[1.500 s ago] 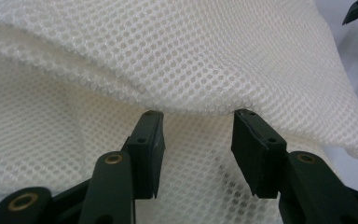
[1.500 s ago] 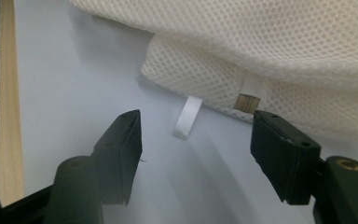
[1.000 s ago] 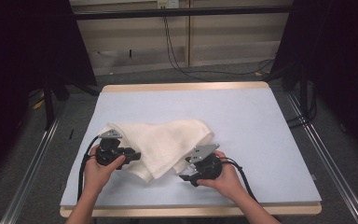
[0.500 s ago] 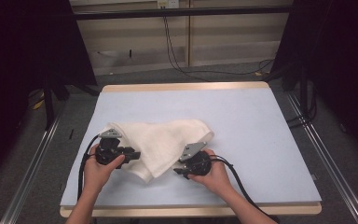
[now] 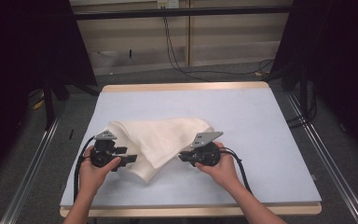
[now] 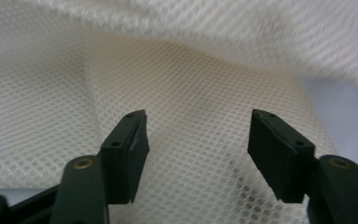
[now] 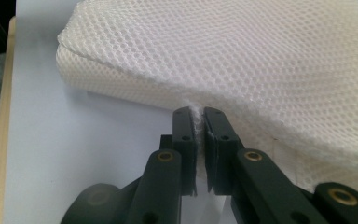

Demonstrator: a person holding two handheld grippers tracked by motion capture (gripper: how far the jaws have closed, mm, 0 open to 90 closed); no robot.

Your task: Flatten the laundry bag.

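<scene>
Two close views: right gripper (image 7: pixel 199 122) pinches mesh cloth (image 7: pixel 242 60); left gripper (image 6: pixel 198 135) just opened

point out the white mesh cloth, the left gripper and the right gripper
white mesh cloth (image 5: pixel 161 137), high view, middle of the fabric
left gripper (image 6: pixel 198 140), left gripper view, gap between open jaws
right gripper (image 7: pixel 200 122), right gripper view, tips pinching the cloth edge

I see broad bare room on the pale blue table mat (image 5: pixel 261 121) across the right half and upper part of the high view. The rumpled white mesh cloth (image 5: pixel 161 140) blocks the lower centre between my grippers. A narrow free strip runs along the bottom edge, beneath the cloth.
</scene>
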